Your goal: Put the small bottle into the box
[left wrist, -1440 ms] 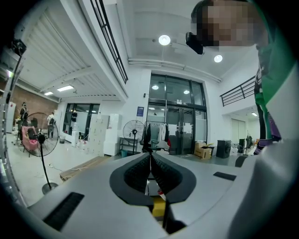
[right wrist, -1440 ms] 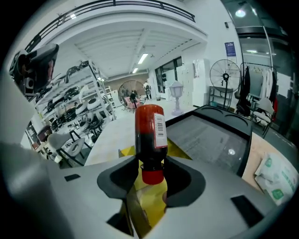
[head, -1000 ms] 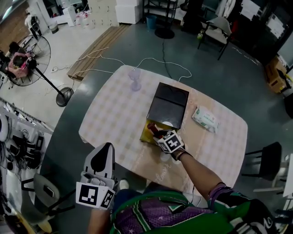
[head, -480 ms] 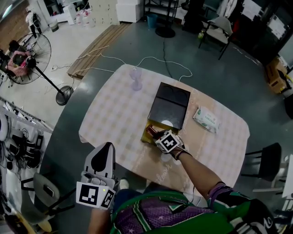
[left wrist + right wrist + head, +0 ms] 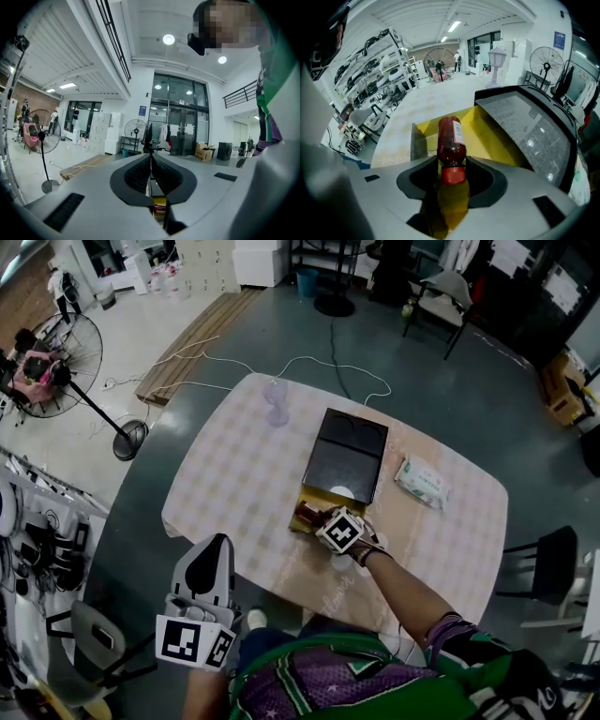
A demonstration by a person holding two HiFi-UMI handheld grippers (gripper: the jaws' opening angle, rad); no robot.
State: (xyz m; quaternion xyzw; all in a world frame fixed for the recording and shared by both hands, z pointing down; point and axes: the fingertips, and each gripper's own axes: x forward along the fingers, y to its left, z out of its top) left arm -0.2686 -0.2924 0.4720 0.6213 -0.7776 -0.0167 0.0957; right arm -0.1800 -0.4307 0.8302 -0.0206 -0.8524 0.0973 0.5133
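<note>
- Tabletop (image 5: 234,474): one, under a pale checked cloth. Its near edge is partly covered by the person's arm.
- Box (image 5: 497,140): one, with a yellow tray near the tabletop's middle. A black lid (image 5: 345,457) is laid back at 12 o'clock. The print inside the lid cannot be read.
- Right tool (image 5: 452,159): one, set at the tray's 6 o'clock edge. Its jaws have just been opening and are seen released. They stand apart with the bottle's neck and cap between them.
- Small bottle (image 5: 451,136): one, dark red, with a red cap (image 5: 453,174). It is found over the yellow tray, base pointing away from the right tool. In the head view it is almost wholly hidden under that tool.
- Left tool (image 5: 217,545): one, held off the tabletop at 7 o'clock from the box. Its jaws are clenched together on nothing.
- Wipes pack (image 5: 420,482): one, at 3 o'clock from the box.
- Clear stemmed glass (image 5: 277,401): one, at 11 o'clock, faint against the cloth.
</note>
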